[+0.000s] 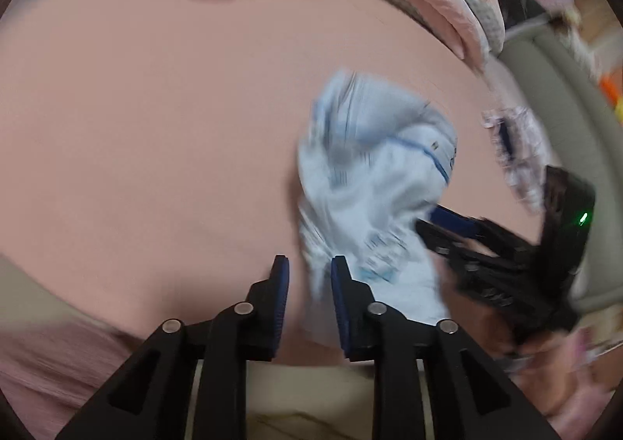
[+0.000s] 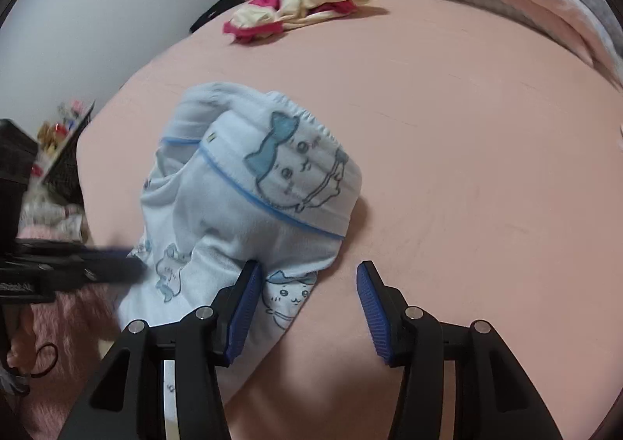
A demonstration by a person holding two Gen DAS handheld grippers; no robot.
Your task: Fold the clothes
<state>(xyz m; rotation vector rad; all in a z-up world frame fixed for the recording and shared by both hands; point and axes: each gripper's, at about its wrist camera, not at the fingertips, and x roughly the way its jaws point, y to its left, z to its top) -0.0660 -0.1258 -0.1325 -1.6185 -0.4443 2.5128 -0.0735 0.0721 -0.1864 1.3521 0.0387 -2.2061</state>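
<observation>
- Your right gripper [image 2: 309, 309] stands about half open, gripping nothing; its left pad sits at the near hem of the light blue garment [image 2: 249, 206], its right pad over bare pink sheet [image 2: 467, 167].
- That garment lies bunched mid-frame in the right wrist view, its long axis running from the elastic waistband at upper right down to the lower left.
- Your left gripper [image 1: 309, 300] is narrow with a slim gap; a corner of the cloth hangs between the pads, though blur hides whether they press it.
- Both tools sit at the near end, left at the left corner, right at the hem.
- Far off, at the upper left of the right wrist view, lies a pink and cream pile [image 2: 296, 11].
</observation>
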